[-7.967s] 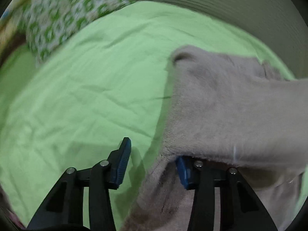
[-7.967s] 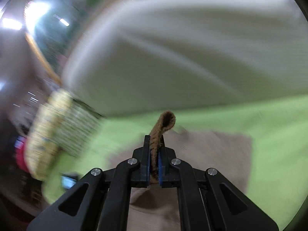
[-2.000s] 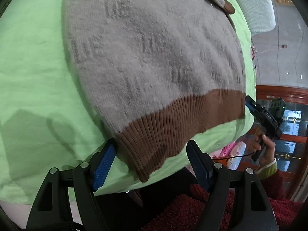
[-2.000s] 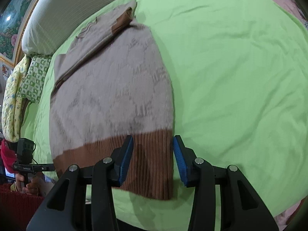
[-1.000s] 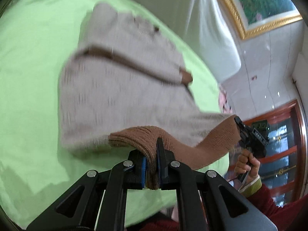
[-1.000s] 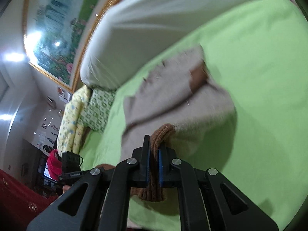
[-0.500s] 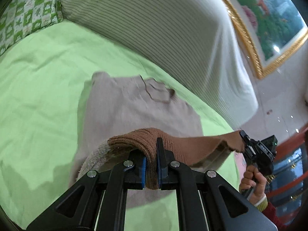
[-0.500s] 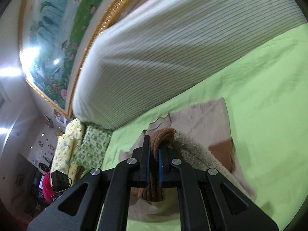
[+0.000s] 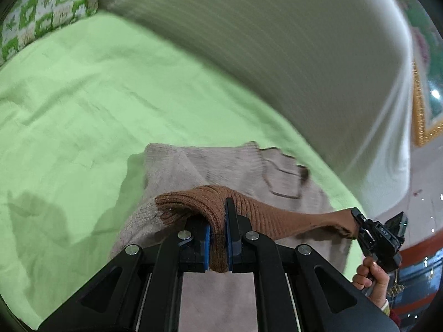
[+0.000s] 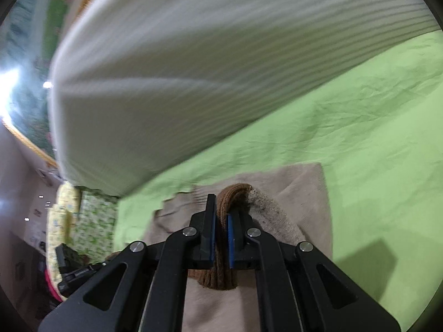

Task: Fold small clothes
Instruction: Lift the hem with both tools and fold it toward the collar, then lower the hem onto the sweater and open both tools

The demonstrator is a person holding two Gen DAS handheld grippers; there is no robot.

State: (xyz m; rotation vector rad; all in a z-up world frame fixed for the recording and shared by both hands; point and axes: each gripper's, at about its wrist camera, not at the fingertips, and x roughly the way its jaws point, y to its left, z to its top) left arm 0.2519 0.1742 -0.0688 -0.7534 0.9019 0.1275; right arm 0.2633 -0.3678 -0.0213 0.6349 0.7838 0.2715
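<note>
Left wrist view: the brown ribbed hem (image 9: 265, 215) of a beige sweater (image 9: 221, 166) on the green sheet (image 9: 83, 96) is pinched by the left gripper (image 9: 218, 238) and right gripper (image 10: 220, 238), lifted over its body.

Fuzzy knit sweater (image 9: 221, 166) w/ ribbed hem (image 9: 265, 215), matt creased cotton sheet (image 9: 83, 96)

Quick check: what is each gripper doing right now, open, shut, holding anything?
Left gripper: shut on the brown hem of the sweater.
Right gripper: shut on the same brown hem at its other end.
</note>
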